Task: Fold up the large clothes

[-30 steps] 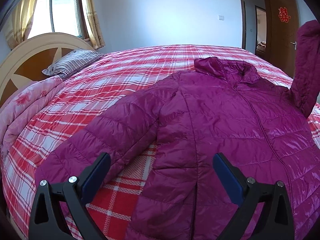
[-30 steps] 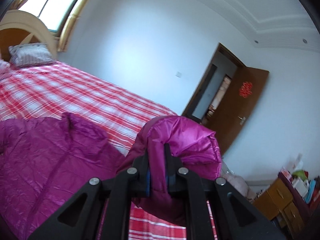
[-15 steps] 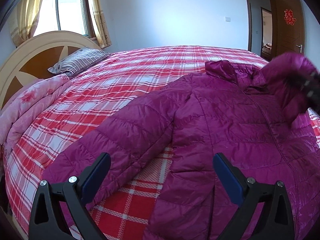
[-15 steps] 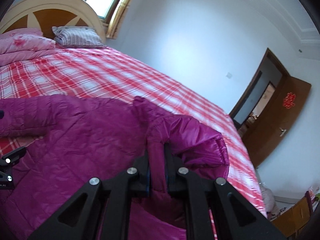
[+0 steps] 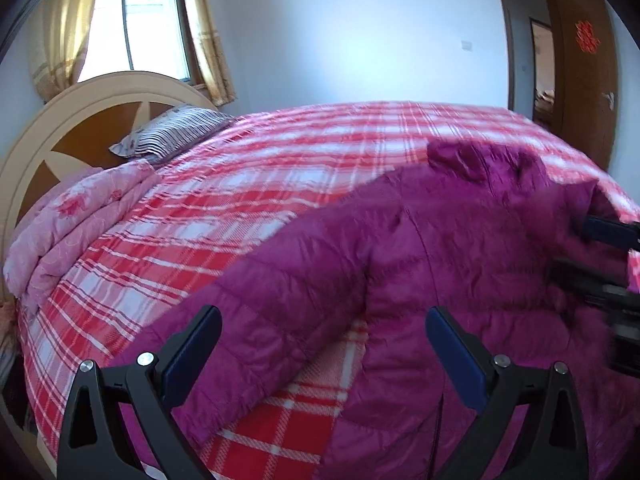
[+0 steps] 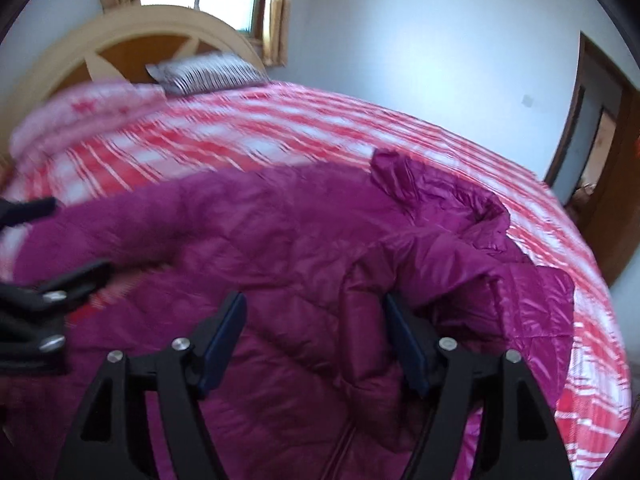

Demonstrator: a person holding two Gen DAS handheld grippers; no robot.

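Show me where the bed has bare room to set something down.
Free: the red plaid bedspread between the striped pillow, folded pink quilt and magenta puffer jacket. Crowded: the near right, under the jacket and both open grippers.

Both grippers alike: black angular frames w/ triangular cutouts, silver screws, fingers point(image 5: 456, 356) dark blue-padded (flat rect. pads).

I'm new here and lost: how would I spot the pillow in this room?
Find the big bed with the red plaid cover and follow it up to the arched cream headboard under the window. The pillow lies there beside a folded pink floral quilt; it alone has dark and white stripes.
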